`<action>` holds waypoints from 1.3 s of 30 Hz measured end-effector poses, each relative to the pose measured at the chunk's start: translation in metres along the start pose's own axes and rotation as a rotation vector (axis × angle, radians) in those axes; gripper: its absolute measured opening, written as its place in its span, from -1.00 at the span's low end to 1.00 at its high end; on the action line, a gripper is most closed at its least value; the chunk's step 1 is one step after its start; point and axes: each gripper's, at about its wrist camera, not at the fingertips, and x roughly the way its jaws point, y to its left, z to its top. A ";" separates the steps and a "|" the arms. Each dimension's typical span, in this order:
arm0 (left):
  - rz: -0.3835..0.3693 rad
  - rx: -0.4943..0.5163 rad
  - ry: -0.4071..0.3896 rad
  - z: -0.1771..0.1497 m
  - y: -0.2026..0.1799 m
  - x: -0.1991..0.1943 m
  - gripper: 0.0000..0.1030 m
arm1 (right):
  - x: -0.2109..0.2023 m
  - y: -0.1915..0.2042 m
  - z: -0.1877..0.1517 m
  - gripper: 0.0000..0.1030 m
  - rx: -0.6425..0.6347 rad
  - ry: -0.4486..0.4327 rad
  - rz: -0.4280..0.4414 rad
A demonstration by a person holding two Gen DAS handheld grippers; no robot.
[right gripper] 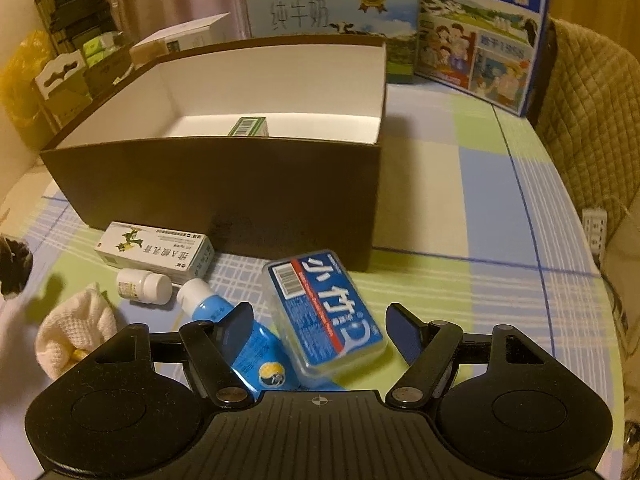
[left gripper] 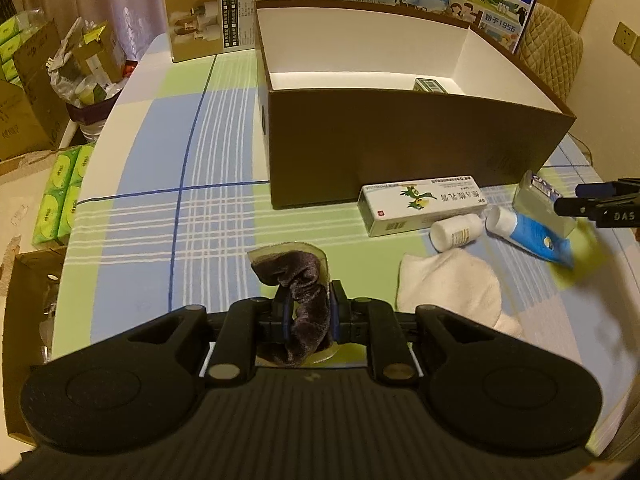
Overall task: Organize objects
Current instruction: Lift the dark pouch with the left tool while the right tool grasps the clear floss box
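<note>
Right wrist view: right gripper (right gripper: 318, 320) spread wide, straddling the blue-labelled case (right gripper: 326, 312), long axis roughly along the fingers; left gripper (left gripper: 310, 314) clenches a dark velvet scrunchie (left gripper: 298, 296).

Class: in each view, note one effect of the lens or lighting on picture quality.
Left wrist view: fisheye bends the brown box edges; the right gripper at the frame edge is blurred. Right wrist view: dim yellowish light, dark vignette corners, and a shadow beside the white cloth.

Behind the brown box (right gripper: 224, 196), the pale milk carton (right gripper: 332, 4) reads "纯牛奶"; the blue carton (right gripper: 480, 32) beside it shows "1956". The right gripper's body (left gripper: 618, 216), right of the box, bears "DAS".
</note>
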 end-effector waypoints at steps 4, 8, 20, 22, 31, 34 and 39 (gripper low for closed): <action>0.001 -0.008 0.015 0.003 -0.002 0.006 -0.70 | 0.013 -0.003 0.003 0.38 -0.016 -0.001 0.010; 0.003 -0.015 0.017 0.007 -0.004 0.010 -0.70 | 0.026 -0.006 0.003 0.38 -0.021 0.025 0.037; 0.000 -0.025 0.017 0.016 -0.004 0.014 -0.70 | 0.028 -0.002 0.000 0.09 -0.062 0.048 0.033; 0.000 -0.025 0.016 0.016 -0.004 0.014 -0.70 | 0.025 0.000 0.002 0.08 -0.069 0.045 0.041; 0.008 -0.023 0.003 0.018 -0.004 0.010 -0.70 | 0.002 0.020 0.010 0.08 -0.100 0.006 0.086; 0.010 -0.022 -0.013 0.020 -0.005 0.005 -0.70 | -0.013 0.031 0.013 0.08 -0.118 -0.027 0.116; -0.004 -0.013 -0.065 0.025 -0.011 -0.010 -0.70 | -0.041 0.050 0.018 0.08 -0.142 -0.101 0.201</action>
